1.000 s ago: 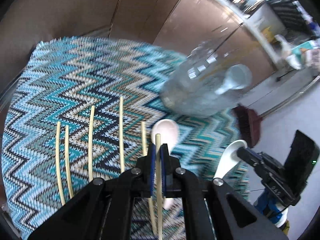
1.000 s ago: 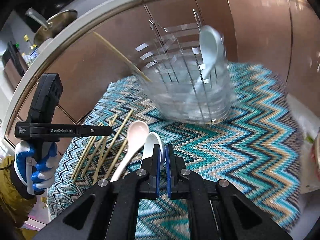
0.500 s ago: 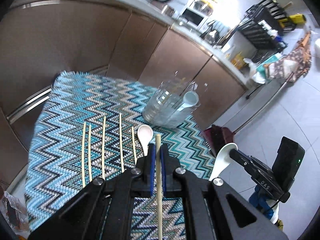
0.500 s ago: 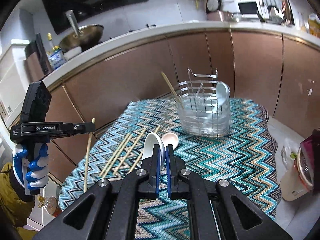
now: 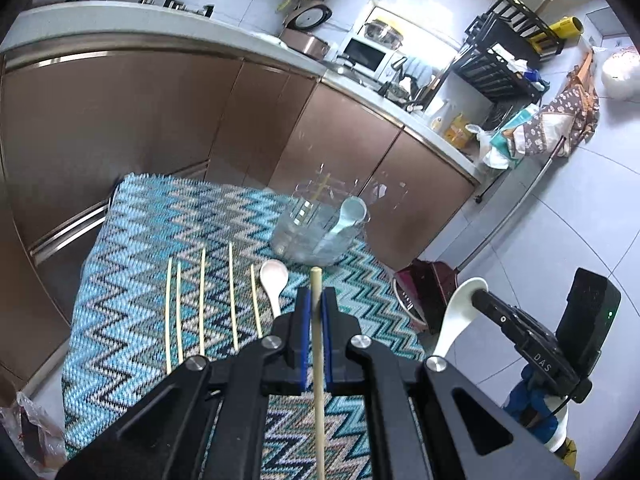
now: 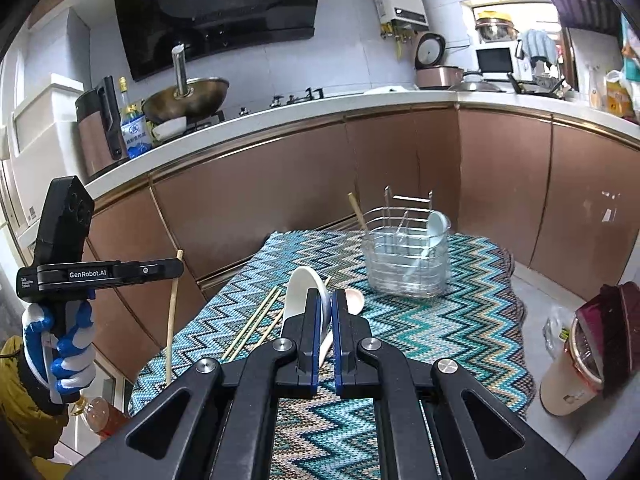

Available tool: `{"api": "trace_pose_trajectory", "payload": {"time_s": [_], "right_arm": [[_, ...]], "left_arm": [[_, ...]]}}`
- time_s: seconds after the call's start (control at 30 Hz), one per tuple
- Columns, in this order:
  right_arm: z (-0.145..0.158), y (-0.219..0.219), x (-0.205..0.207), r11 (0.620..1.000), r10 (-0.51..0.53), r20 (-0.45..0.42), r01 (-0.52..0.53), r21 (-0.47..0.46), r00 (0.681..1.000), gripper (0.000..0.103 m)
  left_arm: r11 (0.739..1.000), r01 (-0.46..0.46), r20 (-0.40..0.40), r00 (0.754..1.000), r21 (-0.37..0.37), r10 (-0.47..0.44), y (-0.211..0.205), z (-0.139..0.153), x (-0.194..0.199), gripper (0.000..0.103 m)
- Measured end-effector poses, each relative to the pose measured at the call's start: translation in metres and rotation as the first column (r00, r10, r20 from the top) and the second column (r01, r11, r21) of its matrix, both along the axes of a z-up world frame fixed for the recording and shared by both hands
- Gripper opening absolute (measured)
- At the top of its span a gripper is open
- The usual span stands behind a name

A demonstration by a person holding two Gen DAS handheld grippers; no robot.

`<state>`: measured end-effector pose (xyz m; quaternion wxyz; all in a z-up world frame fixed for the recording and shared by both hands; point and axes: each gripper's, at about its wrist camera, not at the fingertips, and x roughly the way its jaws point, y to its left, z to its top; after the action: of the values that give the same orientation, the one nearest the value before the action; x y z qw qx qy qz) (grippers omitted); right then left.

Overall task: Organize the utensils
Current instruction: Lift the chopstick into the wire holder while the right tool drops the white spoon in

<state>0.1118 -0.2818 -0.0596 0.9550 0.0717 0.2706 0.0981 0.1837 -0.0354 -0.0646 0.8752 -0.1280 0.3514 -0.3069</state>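
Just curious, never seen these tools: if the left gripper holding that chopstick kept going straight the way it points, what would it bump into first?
Probably the clear utensil holder: the left gripper and its chopstick aim at it, though depth is hard to judge.

We count seven chopsticks, three spoons, one rack.
Five chopsticks (image 5: 202, 300) lie loose, one stands racked, one's held; spoons (image 5: 274, 282) split likewise; rack (image 6: 404, 260).

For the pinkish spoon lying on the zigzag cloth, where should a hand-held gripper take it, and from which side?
Grip the pinkish spoon by its narrow handle, coming from above with the jaws across it. It lies flat on the cloth, bowl toward the clear holder; the handle is slimmer than the bowl. Probably approach from the side away from the nearest chopstick.
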Motion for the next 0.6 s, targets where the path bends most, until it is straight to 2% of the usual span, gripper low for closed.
{"api": "trace_pose_trajectory", "payload": {"time_s": [0.2, 0.37, 0.47, 0.6], "right_arm": [[0.016, -0.014, 0.005, 0.999, -0.049, 0.071, 0.05, -0.016, 0.996, 0.005], [0.029, -0.027, 0.031, 0.995, -0.09, 0.122, 0.094, -0.031, 0.988, 0.005], [0.038, -0.036, 0.053, 0.991, -0.118, 0.161, 0.126, -0.04, 0.98, 0.005], [0.049, -0.048, 0.087, 0.983, -0.156, 0.221, 0.172, -0.057, 0.963, 0.005]], "left_arm": [[0.999, -0.039, 0.11, 0.993, 0.012, 0.038, -0.021, 0.044, 0.012, 0.005], [0.997, -0.083, 0.202, 0.976, -0.005, 0.082, -0.046, 0.08, 0.034, 0.005], [0.993, -0.114, 0.26, 0.958, -0.037, 0.12, -0.064, 0.101, 0.056, 0.005], [0.982, -0.173, 0.343, 0.92, -0.074, 0.188, -0.092, 0.122, 0.091, 0.005]]}}
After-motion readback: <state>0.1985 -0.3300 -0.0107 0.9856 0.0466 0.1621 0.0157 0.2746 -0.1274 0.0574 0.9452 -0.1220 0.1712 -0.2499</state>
